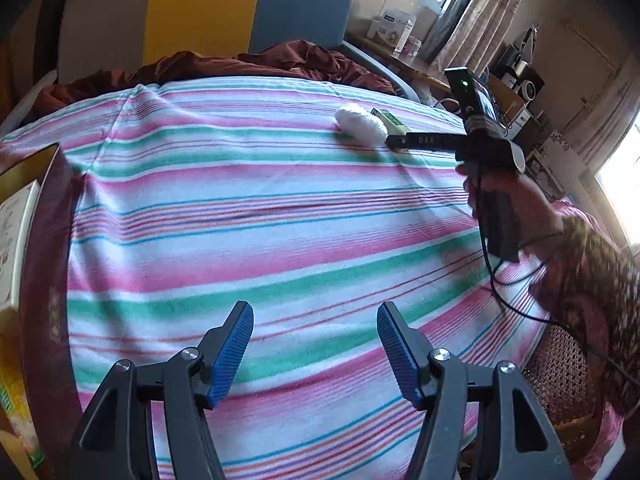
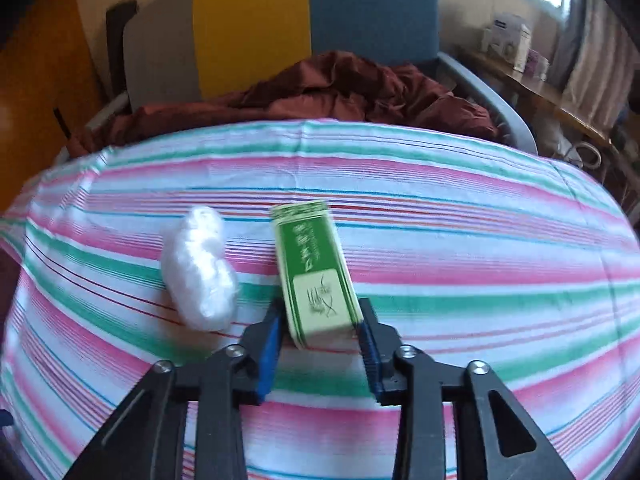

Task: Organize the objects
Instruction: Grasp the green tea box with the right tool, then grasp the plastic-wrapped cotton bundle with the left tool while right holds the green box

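A green and cream box (image 2: 316,276) lies on the striped cloth (image 2: 460,240) covering the bed. My right gripper (image 2: 320,334) is shut on its near end, one blue pad against each long side. A white plastic-wrapped bundle (image 2: 200,268) lies just left of the box, apart from the gripper. In the left wrist view the bundle (image 1: 360,124) and the box (image 1: 386,118) sit far off at the upper right, with the right gripper (image 1: 396,141) and the hand holding it reaching in from the right. My left gripper (image 1: 316,344) hangs open over bare cloth, nothing between its fingers.
A maroon open box (image 1: 44,248) with a white carton (image 1: 14,236) stands at the left edge. Crumpled maroon bedding (image 2: 340,88) lies at the far end before grey, yellow and blue panels. A cluttered wooden desk (image 2: 560,96) and a wicker seat (image 1: 560,372) stand to the right.
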`<state>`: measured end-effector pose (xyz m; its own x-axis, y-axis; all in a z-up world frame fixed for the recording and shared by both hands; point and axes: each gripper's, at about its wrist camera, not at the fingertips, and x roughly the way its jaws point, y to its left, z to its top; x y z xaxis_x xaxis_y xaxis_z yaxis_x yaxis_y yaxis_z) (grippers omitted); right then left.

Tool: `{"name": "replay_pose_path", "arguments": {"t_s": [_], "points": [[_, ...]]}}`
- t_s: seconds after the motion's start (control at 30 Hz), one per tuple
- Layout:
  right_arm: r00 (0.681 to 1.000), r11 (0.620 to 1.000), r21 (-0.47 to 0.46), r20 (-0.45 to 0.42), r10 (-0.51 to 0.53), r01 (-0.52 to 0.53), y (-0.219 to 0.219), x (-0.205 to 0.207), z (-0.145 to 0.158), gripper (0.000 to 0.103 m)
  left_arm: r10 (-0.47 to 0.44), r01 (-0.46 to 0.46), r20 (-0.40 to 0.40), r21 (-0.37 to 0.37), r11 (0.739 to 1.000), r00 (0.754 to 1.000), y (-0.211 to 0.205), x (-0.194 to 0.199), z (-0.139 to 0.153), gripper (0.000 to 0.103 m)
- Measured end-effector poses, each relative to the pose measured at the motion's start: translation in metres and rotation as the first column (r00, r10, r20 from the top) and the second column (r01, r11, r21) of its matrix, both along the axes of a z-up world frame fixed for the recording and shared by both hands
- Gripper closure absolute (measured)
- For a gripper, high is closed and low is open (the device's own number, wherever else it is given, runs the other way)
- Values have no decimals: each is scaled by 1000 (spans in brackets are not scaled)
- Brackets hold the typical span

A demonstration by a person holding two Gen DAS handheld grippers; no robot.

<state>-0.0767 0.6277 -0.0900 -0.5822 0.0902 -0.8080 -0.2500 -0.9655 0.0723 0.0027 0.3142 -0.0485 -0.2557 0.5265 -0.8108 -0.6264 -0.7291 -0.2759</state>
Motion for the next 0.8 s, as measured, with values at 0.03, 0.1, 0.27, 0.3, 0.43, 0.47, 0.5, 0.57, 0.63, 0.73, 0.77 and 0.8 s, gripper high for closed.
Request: {"name": "replay_pose_path", "arguments": {"t_s": [0.03, 0.1, 0.27, 0.3, 0.43, 0.47, 0.5, 0.57, 0.63, 0.73, 0.77, 0.8], "points": [[999, 1000, -21, -24, -22, 22, -1, 7, 0, 71, -3, 3, -5, -1, 1000, 1000, 4, -1, 1, 38], [997, 998, -40, -55, -56, 54, -5, 15, -1, 71, -7, 7, -11, -4, 1000, 1000, 15, -6, 3, 38], [977, 980, 42, -101, -187, 192, -8, 32, 3, 71, 19, -19, -6, 12, 1000, 1000, 50, -33, 9, 38], [969, 972, 50, -107, -223, 230, -6, 36, 4, 71, 23, -22, -2, 15, 1000, 1000, 56, -38, 10, 38], [947, 950, 33, -100, -306, 311, 0, 47, 0, 71, 55, -56, 31, 37, 998, 998, 95, -68, 10, 38], [943, 948, 23, -104, -315, 319, 0, 49, 0, 71, 60, -61, 37, 41, 997, 998, 105, -75, 9, 38], [942, 948, 10, -110, -316, 319, 2, 51, 0, 71, 73, -74, 42, 35, 997, 996, 115, -83, 8, 38], [939, 944, -6, -104, -329, 330, 4, 52, -3, 71, 84, -87, 59, 48, 995, 995, 130, -96, 6, 37], [936, 942, -17, -109, -336, 336, 6, 57, -4, 71, 105, -108, 61, 41, 993, 993, 146, -109, 4, 36], [930, 936, -12, -114, -350, 351, 5, 60, -4, 71, 125, -127, 57, 32, 991, 990, 167, -124, 0, 34], [928, 934, -5, -112, -356, 358, 4, 61, -4, 71, 130, -131, 52, 33, 991, 990, 172, -128, -2, 34], [928, 933, -3, -110, -357, 359, 4, 61, -4, 71, 123, -124, 50, 31, 992, 991, 179, -132, -5, 34]]}}
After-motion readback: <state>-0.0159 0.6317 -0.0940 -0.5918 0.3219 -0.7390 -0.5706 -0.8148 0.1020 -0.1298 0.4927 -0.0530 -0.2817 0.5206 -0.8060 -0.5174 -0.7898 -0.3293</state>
